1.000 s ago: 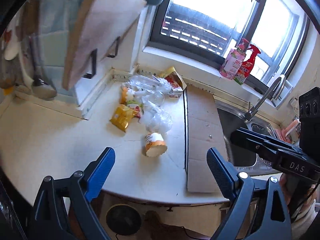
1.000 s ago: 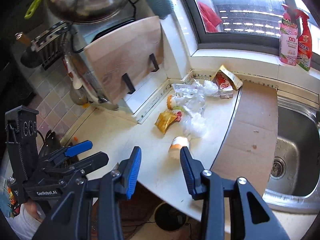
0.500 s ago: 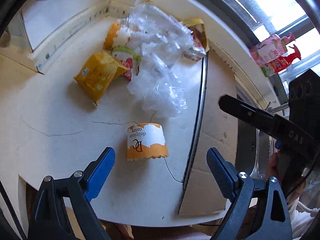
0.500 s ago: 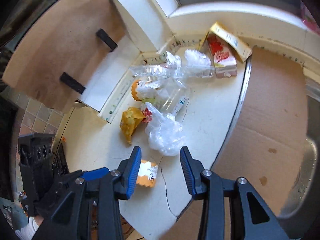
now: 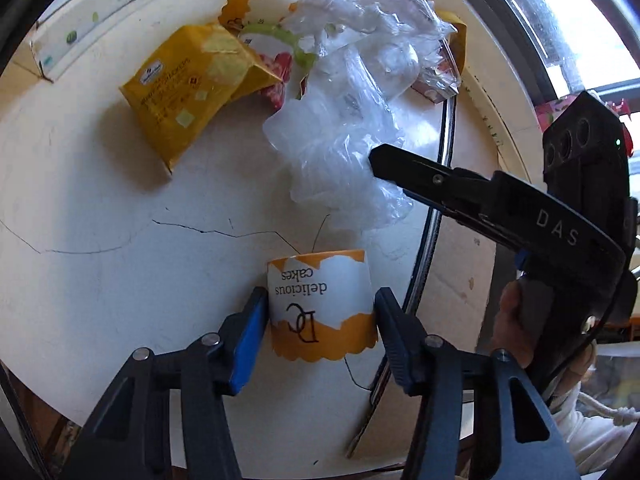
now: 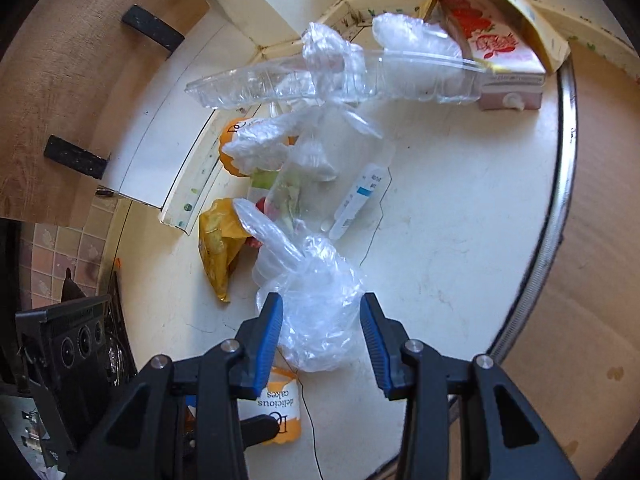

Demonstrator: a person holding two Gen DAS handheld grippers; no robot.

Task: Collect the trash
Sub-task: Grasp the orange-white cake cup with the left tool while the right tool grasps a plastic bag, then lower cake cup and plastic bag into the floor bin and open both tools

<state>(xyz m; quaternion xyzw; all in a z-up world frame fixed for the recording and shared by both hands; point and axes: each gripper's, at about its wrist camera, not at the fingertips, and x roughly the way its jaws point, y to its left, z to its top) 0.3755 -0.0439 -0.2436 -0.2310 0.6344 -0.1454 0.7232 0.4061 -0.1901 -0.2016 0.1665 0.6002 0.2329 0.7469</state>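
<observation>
Trash lies heaped toward the back corner of my cream desk. Nearest me is a paper cake cup, orange and white, on its side; my left tongs bracket it, both pads at its sides, though I can't tell whether they press it. Just beyond it sits a crumpled clear plastic bag, and my right tongs straddle that with the jaws fairly wide, gaps showing on each side. Further back I see a yellow snack wrapper, a clear plastic tray propped over the pile, a small white tube and a pink juice carton by the wall. Brown cardboard covers the area to the right.
</observation>
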